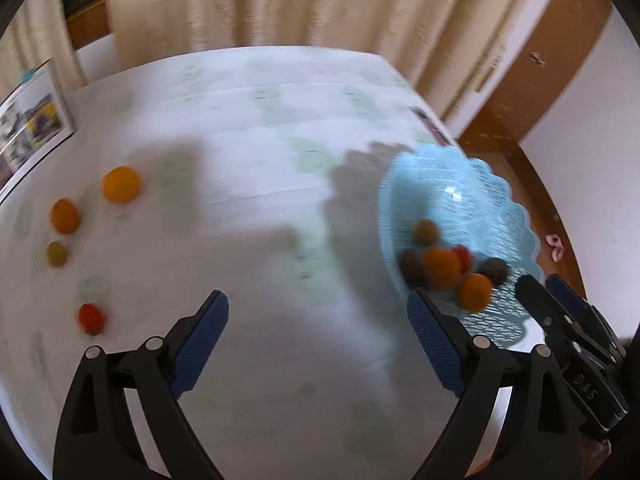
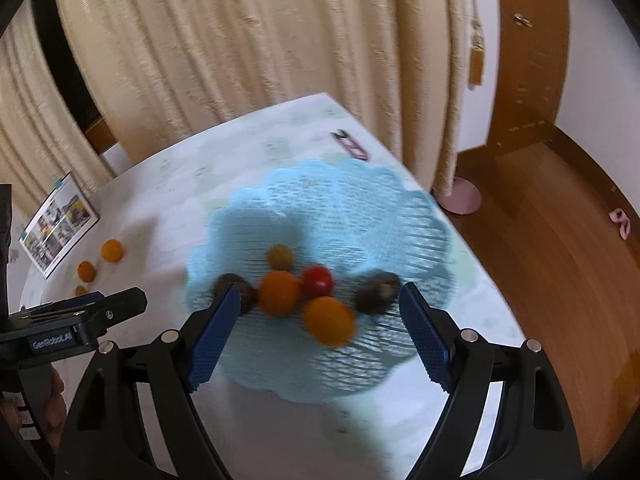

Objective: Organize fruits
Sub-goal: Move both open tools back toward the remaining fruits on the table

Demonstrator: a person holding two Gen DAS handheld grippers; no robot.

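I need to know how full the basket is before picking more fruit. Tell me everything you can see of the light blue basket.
The light blue basket is a shallow, round, openwork dish with a scalloped rim; it looks like plastic. It sits flat on the white tablecloth, near the table's right edge. Inside lie six small round fruits, clustered toward the near side: two orange, one red, one yellowish, two dark brown. The far half is bare. The right gripper hangs open above its near rim, apparently not touching it.
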